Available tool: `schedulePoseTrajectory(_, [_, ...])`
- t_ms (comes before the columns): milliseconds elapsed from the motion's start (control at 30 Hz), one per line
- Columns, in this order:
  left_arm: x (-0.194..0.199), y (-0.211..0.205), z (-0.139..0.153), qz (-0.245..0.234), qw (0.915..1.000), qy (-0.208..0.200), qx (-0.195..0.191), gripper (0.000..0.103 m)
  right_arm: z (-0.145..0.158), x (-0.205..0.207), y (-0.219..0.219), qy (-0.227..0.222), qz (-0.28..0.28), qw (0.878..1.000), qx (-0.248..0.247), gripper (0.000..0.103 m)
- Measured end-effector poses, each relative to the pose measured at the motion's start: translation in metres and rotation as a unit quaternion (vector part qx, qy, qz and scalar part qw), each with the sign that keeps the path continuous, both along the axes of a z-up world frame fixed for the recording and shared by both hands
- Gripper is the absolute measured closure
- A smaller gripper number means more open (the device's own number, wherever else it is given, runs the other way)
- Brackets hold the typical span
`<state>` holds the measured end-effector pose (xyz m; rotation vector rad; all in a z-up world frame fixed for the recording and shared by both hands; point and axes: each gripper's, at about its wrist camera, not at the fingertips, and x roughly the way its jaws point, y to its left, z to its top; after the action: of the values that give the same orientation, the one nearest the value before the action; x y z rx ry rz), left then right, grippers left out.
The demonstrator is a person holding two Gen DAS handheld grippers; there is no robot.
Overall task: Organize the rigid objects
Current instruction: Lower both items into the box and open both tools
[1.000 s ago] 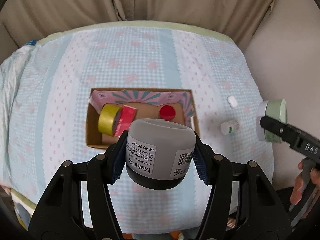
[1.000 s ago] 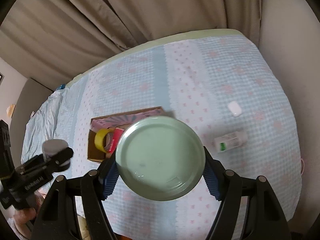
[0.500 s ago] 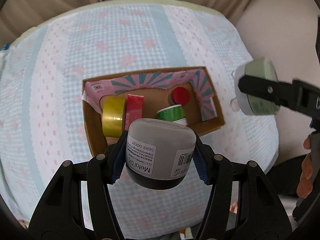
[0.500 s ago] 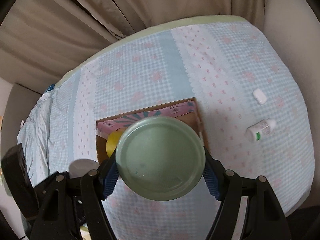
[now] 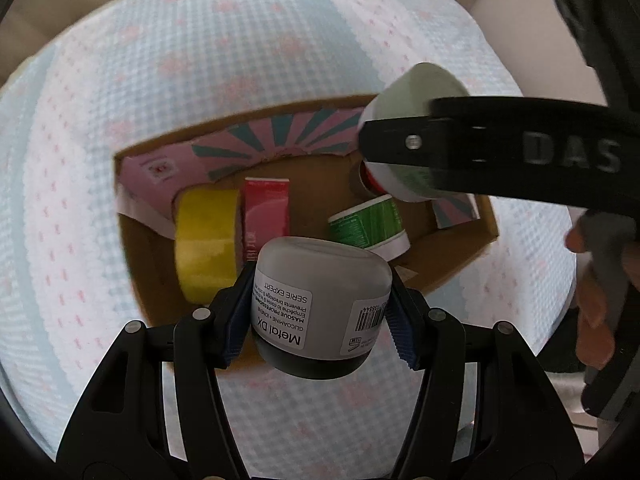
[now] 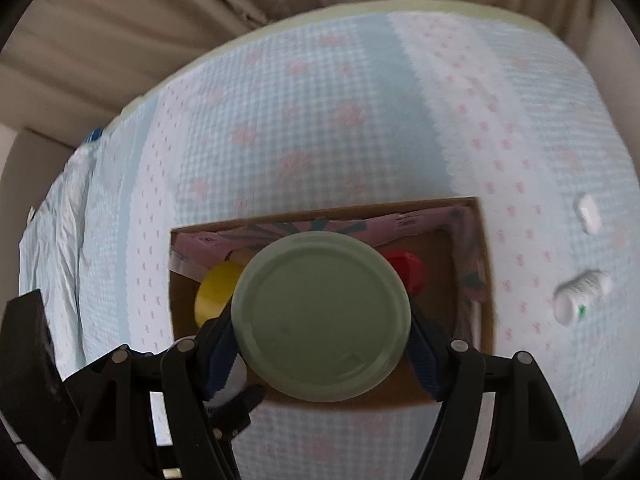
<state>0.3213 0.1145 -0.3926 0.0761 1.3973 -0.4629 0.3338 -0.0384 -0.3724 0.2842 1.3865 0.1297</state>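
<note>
Left gripper (image 5: 320, 312) clamped on grey jar (image 5: 320, 304) (label reads "Metal DX"), held above near edge of cardboard box (image 5: 468, 256). Right gripper (image 6: 324, 344) clamped on green-lidded jar (image 6: 322, 316), held over right part of box. Box sits on checkered tablecloth (image 5: 240, 60); inside: yellow tape roll (image 5: 206, 240), red packet (image 5: 266, 212) just beside it, green-labelled container (image 5: 370, 226), red cap (image 6: 408, 270). On cloth right of box, well apart: white bottle (image 6: 580, 298) lying down, small white case (image 6: 588, 212).
</note>
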Motion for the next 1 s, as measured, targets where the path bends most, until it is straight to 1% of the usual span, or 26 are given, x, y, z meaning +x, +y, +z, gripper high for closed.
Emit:
schedulePoseTrajectory(100, [0.003,-0.003,-0.019,-0.001,0.9999,0.011,0.005,0.047,-0.027,0.009,-0.002,0.021,0.004,1.0,0.003,0.034])
schedulePoseTrajectory(200, [0.008,-0.007,-0.036,-0.003,0.9996,0.026,0.013,0.047,-0.046,0.013,-0.003,0.035,0.01,0.999,0.01,0.034])
schedulePoseTrajectory(333, [0.012,-0.012,-0.046,-0.005,0.9994,0.025,0.022,0.047,-0.065,0.021,-0.005,0.052,0.011,0.998,0.023,0.034])
schedulePoseTrajectory(400, [0.015,-0.012,-0.048,0.001,0.9993,0.024,0.028,0.047,-0.072,0.024,-0.008,0.062,0.004,0.997,0.039,0.034])
schedulePoseTrajectory(433, [0.016,-0.012,-0.047,0.003,0.9995,0.024,0.022,0.043,-0.076,0.026,-0.009,0.069,-0.001,0.997,0.046,0.033])
schedulePoseTrajectory(467, [0.016,-0.013,-0.046,0.006,0.9997,0.023,0.009,0.025,-0.079,0.028,-0.009,0.075,-0.006,0.996,0.05,0.033])
schedulePoseTrajectory(500, [0.017,-0.013,-0.043,0.008,0.9998,0.02,0.001,0.011,-0.081,0.028,-0.01,0.08,-0.012,0.995,0.054,0.027])
schedulePoseTrajectory(533, [0.017,-0.013,-0.041,0.012,0.9998,0.009,0.013,0.003,-0.081,0.028,-0.012,0.077,-0.018,0.995,0.061,0.021])
schedulePoseTrajectory(567, [0.017,-0.013,-0.039,0.014,0.9996,0.003,0.024,0.002,-0.079,0.029,-0.013,0.071,-0.018,0.995,0.066,0.008])
schedulePoseTrajectory(600, [0.016,-0.012,-0.038,0.013,0.9998,0.004,0.018,0.001,-0.077,0.029,-0.014,0.066,-0.014,0.996,0.065,0.003])
schedulePoseTrajectory(667, [0.014,-0.009,-0.036,0.02,0.9998,0.008,0.003,0.0,-0.072,0.027,-0.018,0.054,-0.012,0.997,0.047,0.003])
schedulePoseTrajectory(767, [0.007,-0.008,-0.033,0.023,0.9997,0.006,0.01,0.0,-0.068,0.024,-0.025,0.053,-0.015,0.998,0.03,0.003])
schedulePoseTrajectory(900, [-0.003,-0.009,-0.028,0.022,0.9996,0.004,0.016,0.0,-0.059,0.019,-0.029,0.042,-0.021,0.999,0.028,0.003])
schedulePoseTrajectory(1000, [-0.009,-0.009,-0.02,0.026,0.9996,0.0,0.014,0.0,-0.049,0.013,-0.032,0.035,-0.022,0.999,0.026,0.003])
